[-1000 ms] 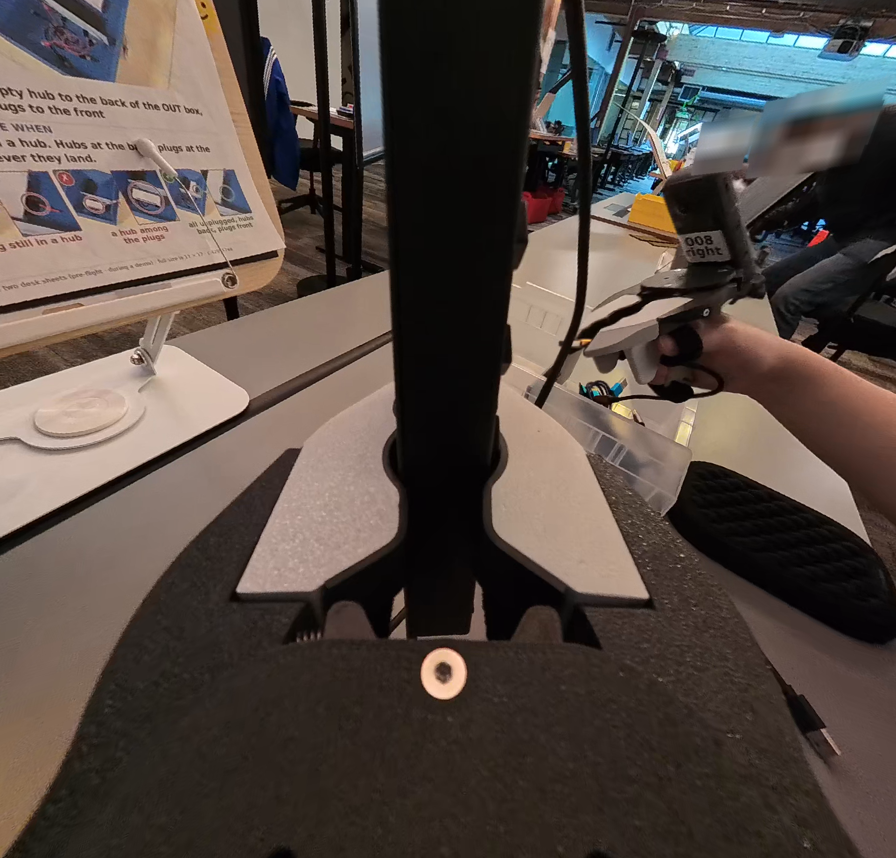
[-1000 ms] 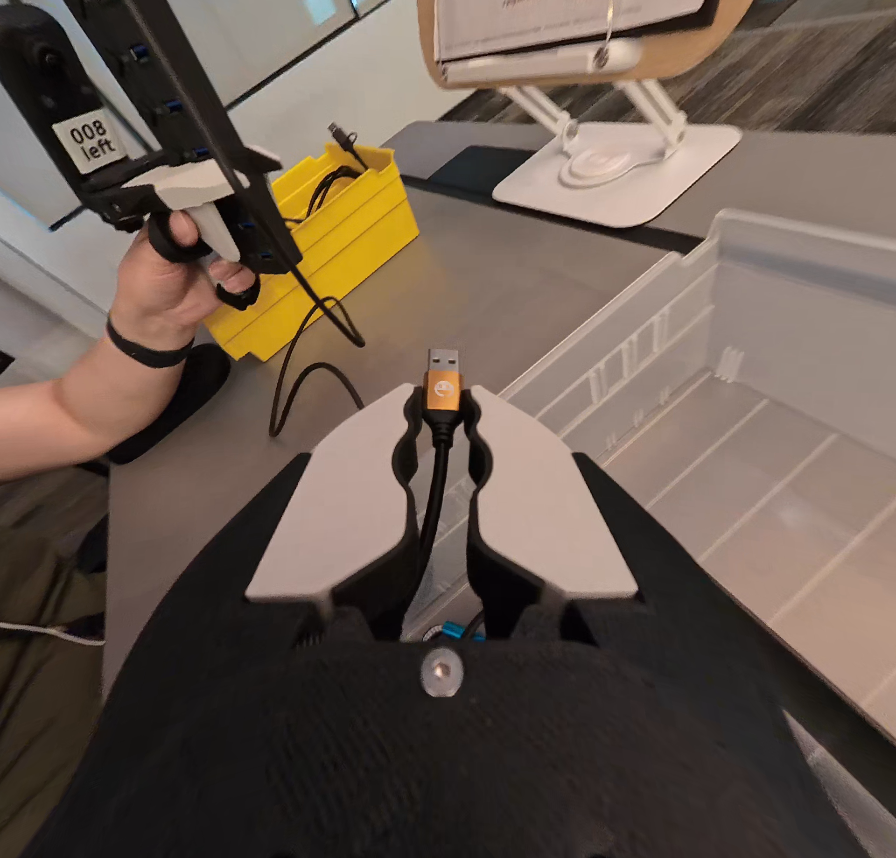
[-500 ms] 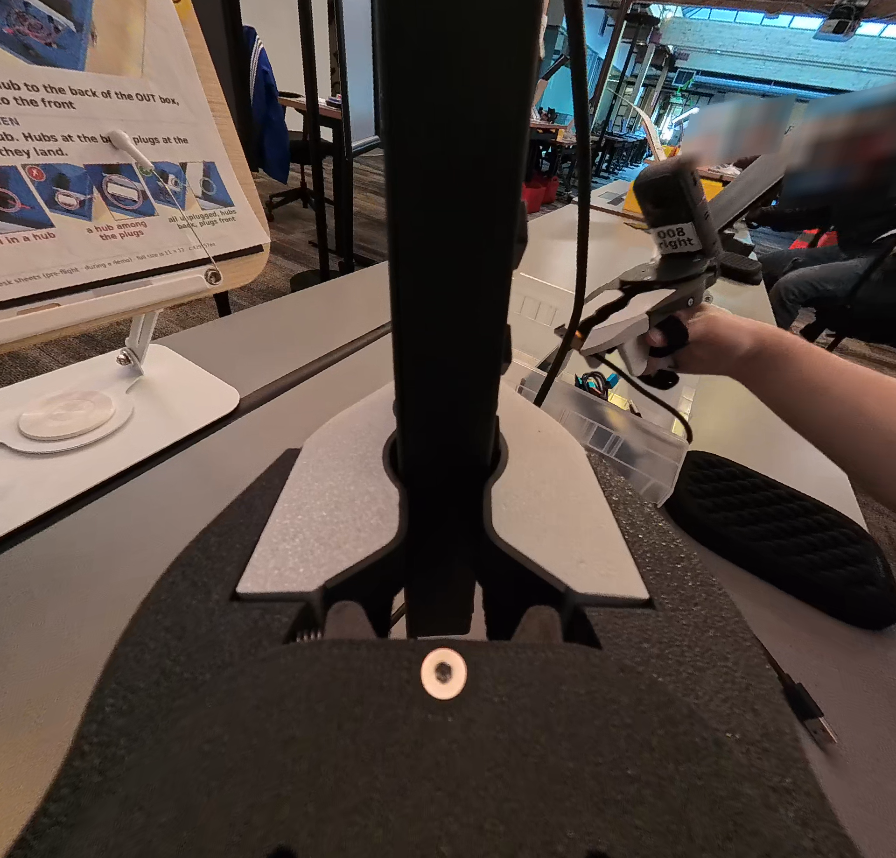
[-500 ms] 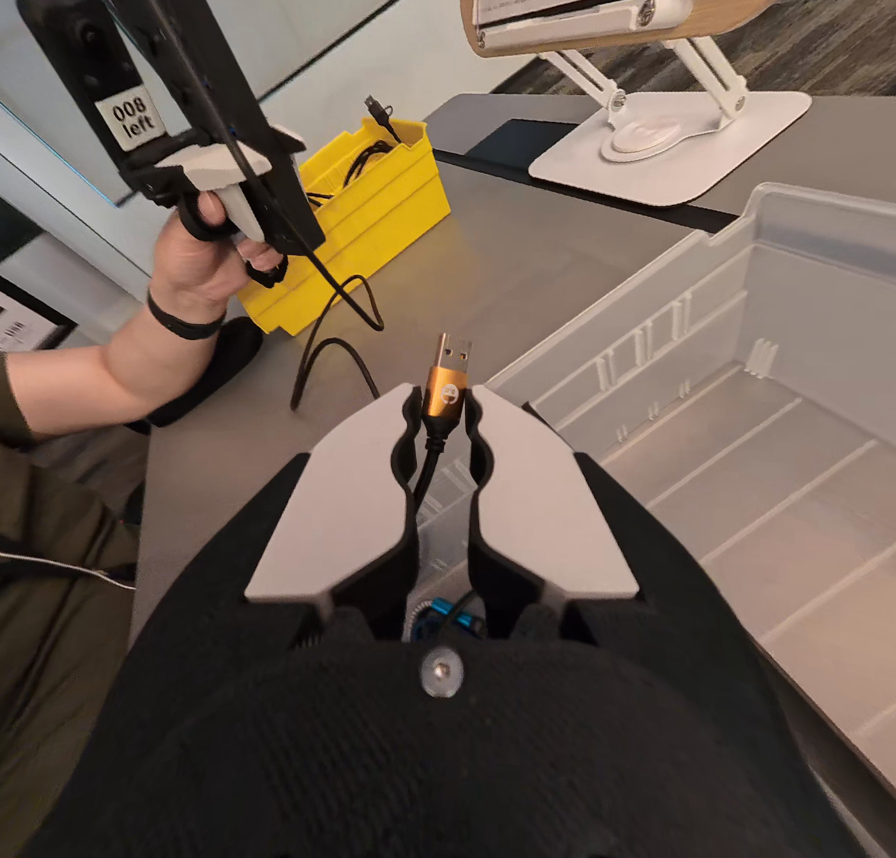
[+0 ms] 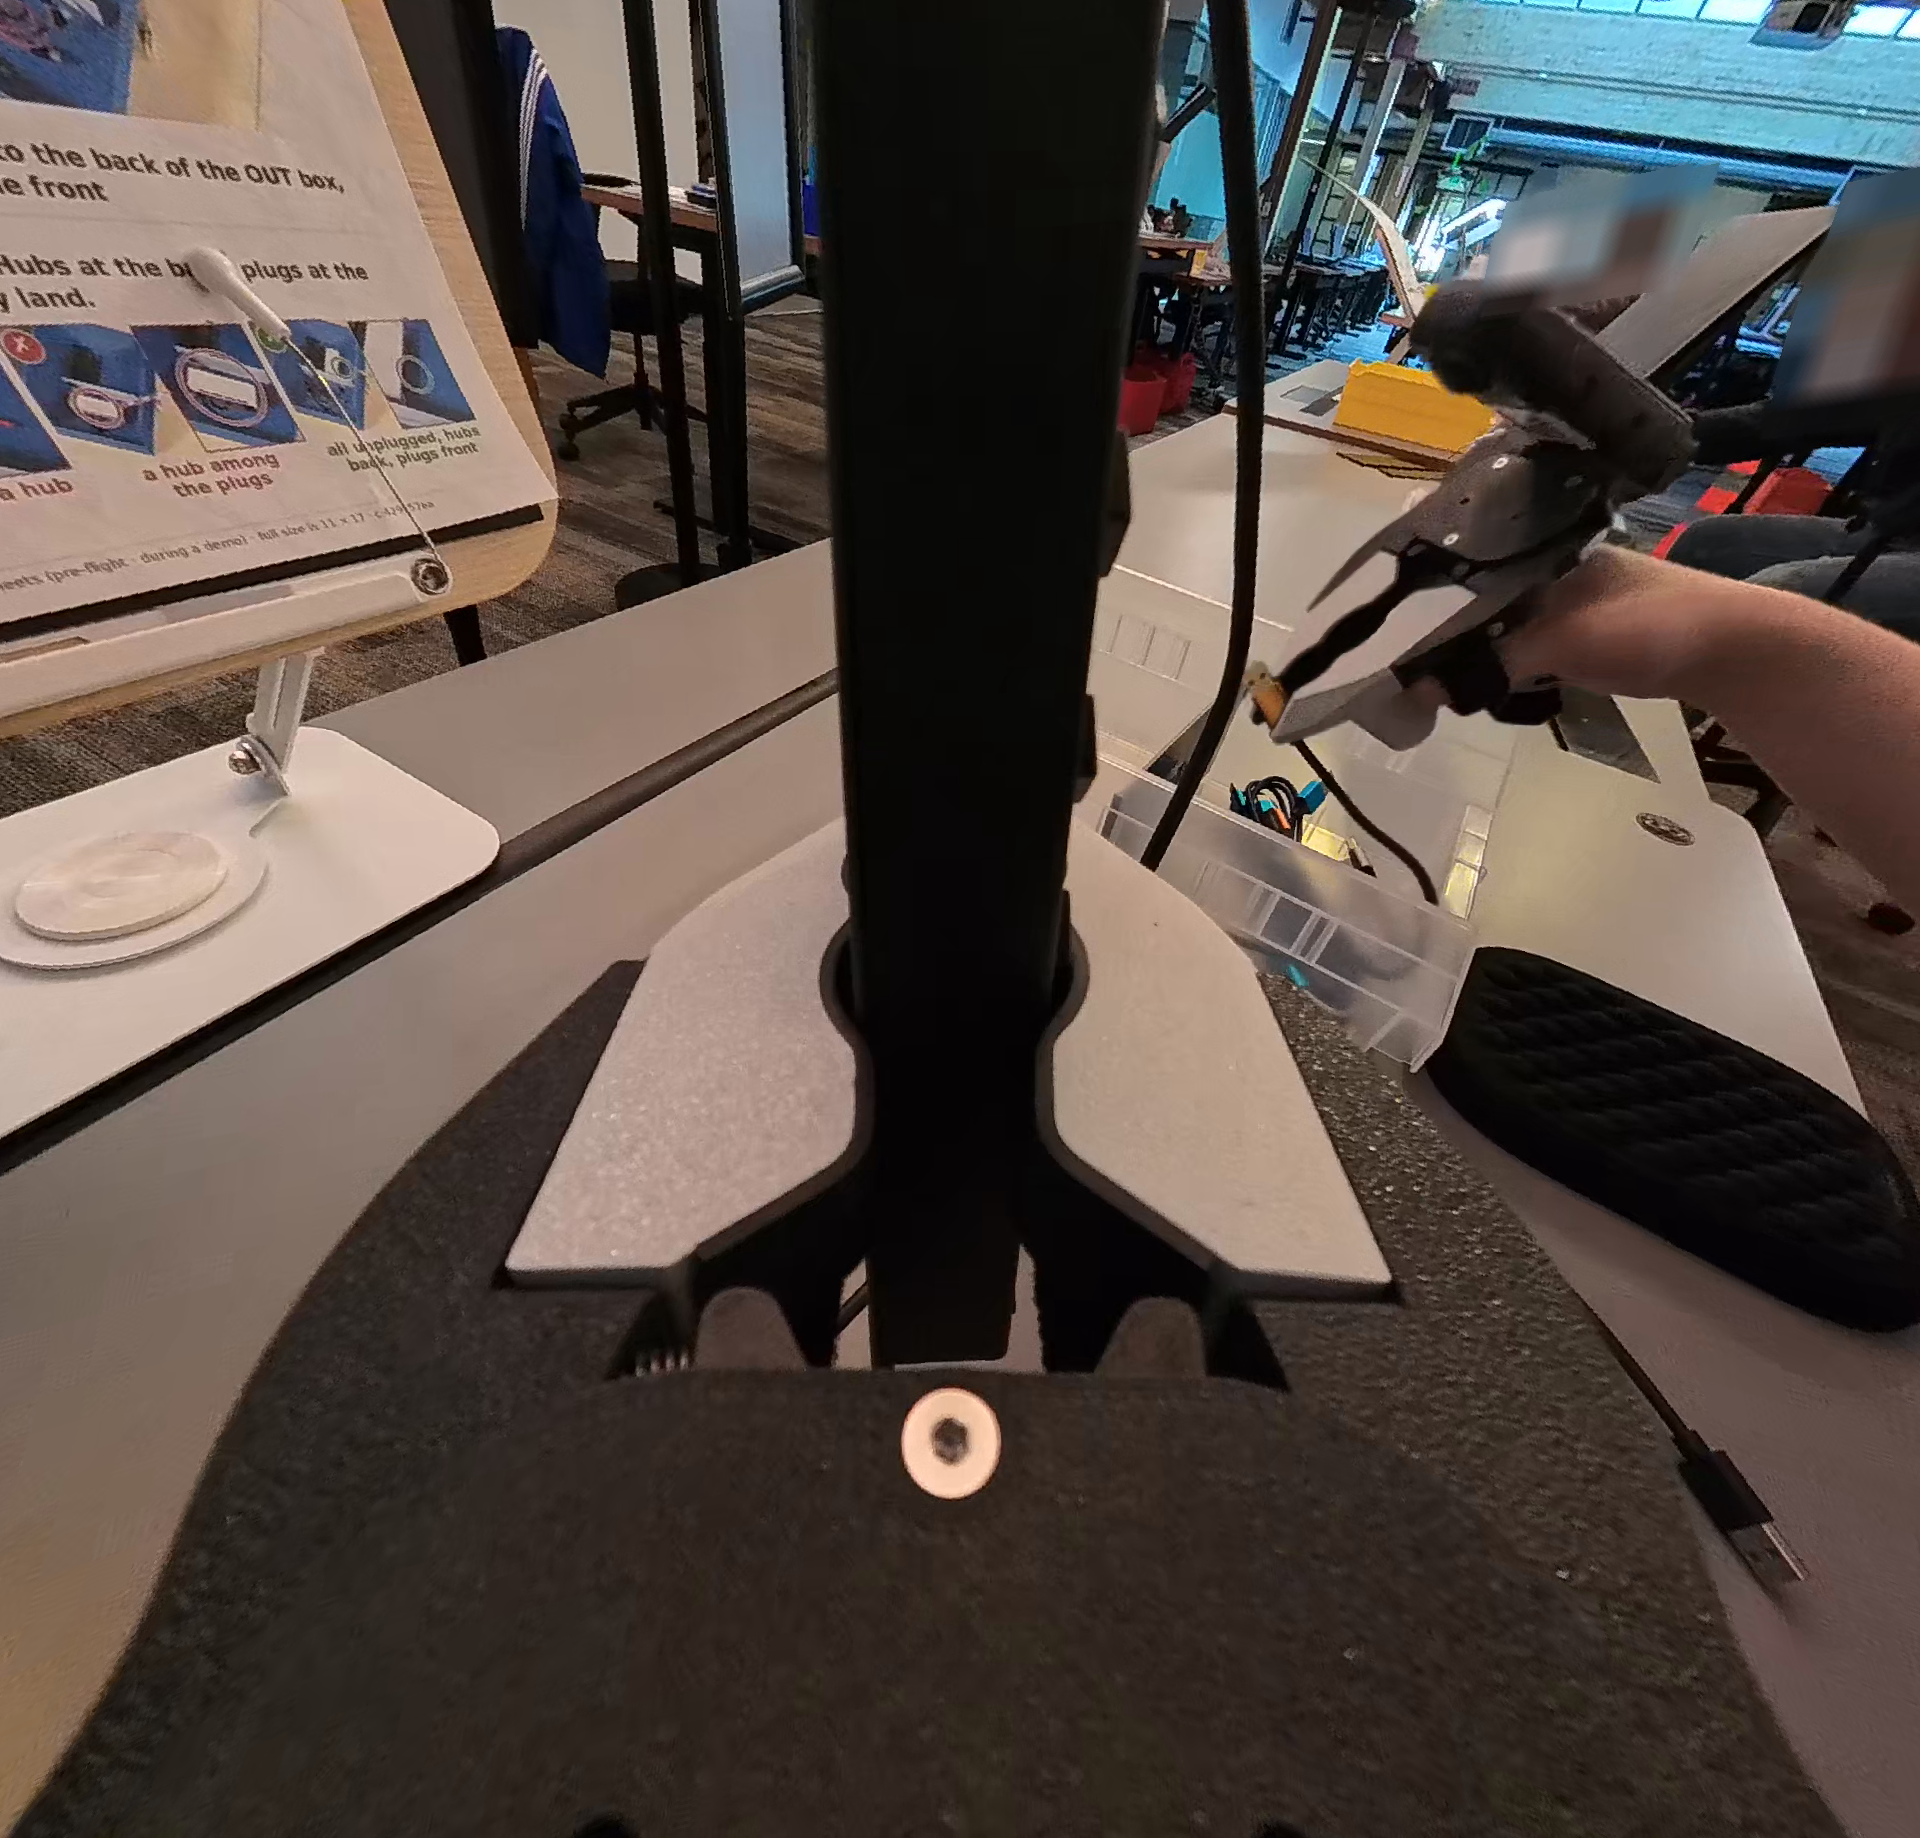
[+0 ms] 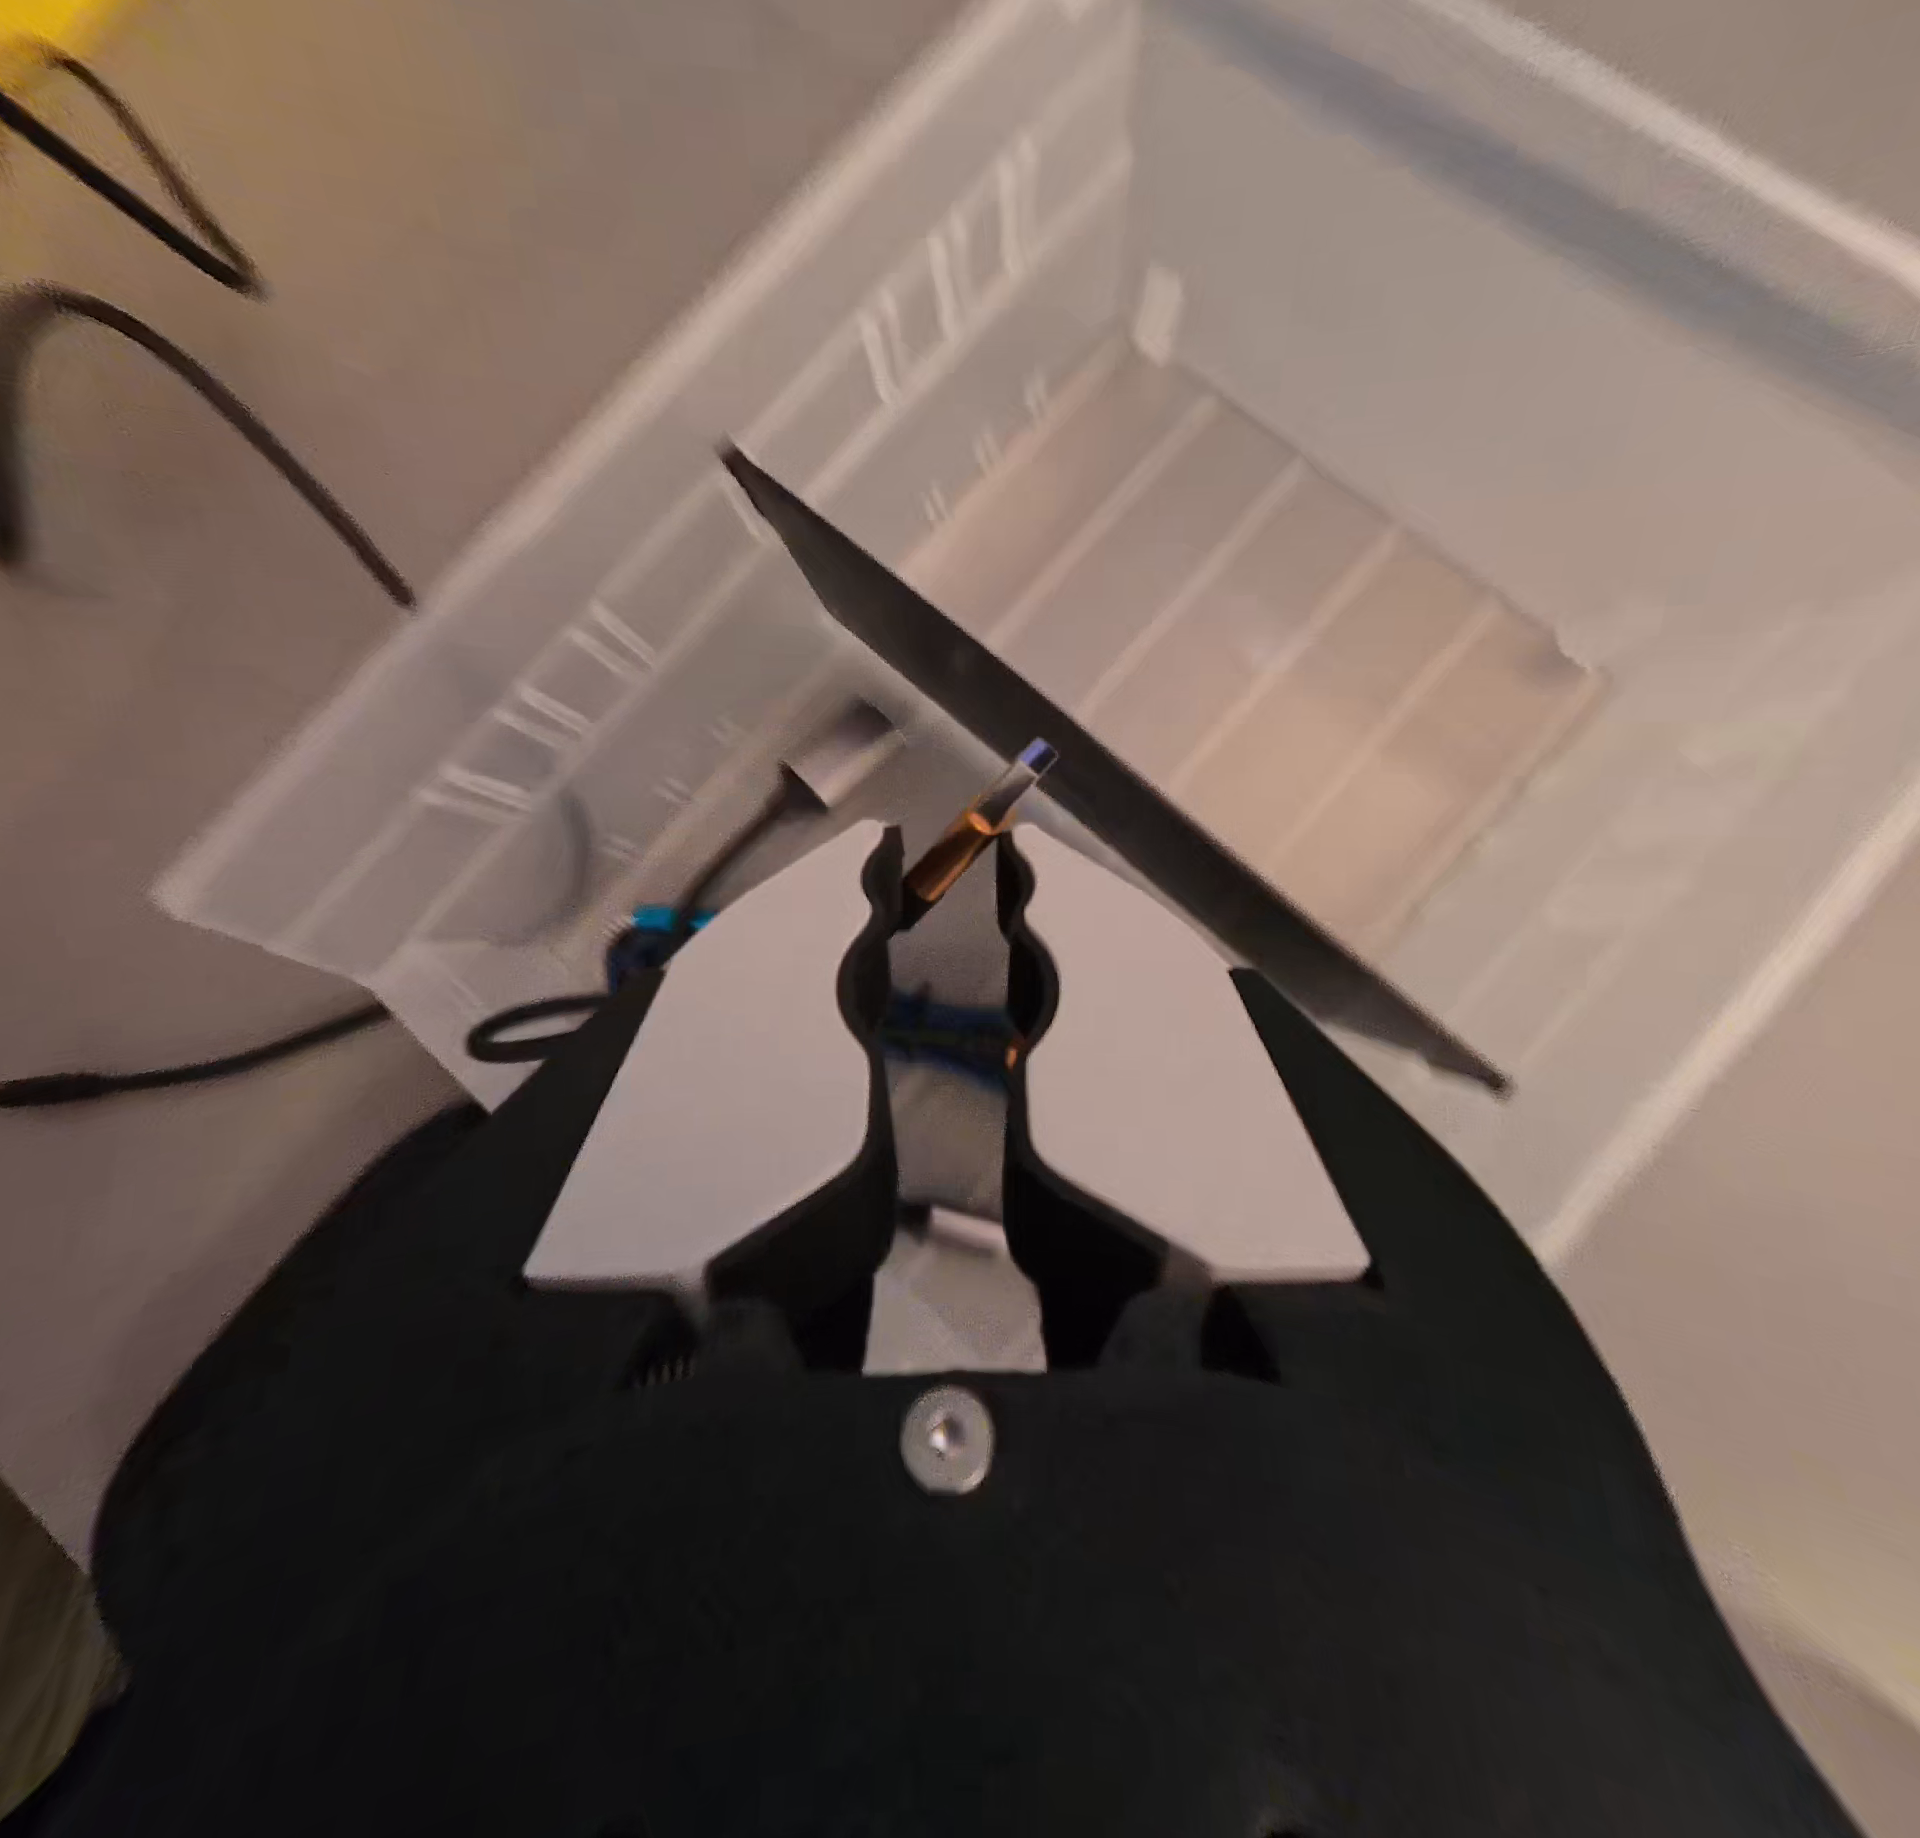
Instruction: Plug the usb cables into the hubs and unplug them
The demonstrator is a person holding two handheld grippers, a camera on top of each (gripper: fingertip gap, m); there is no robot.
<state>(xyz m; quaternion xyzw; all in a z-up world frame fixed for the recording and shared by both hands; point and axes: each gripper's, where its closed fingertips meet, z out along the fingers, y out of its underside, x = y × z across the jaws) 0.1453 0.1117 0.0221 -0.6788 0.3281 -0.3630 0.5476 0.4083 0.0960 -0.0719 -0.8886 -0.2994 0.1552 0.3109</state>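
The left hand-held gripper [image 5: 951,1050] clamps the black hub [image 5: 966,438] upright above the table [image 5: 623,687]. The right hand-held gripper [image 6: 940,853], nearly closed, pinches the orange USB plug [image 6: 961,846] at the hub's edge. Square the plug to a port; push straight, bracing the hub.

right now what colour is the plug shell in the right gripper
Orange, with a silver metal tip; the USB plug shows best in the right wrist view.
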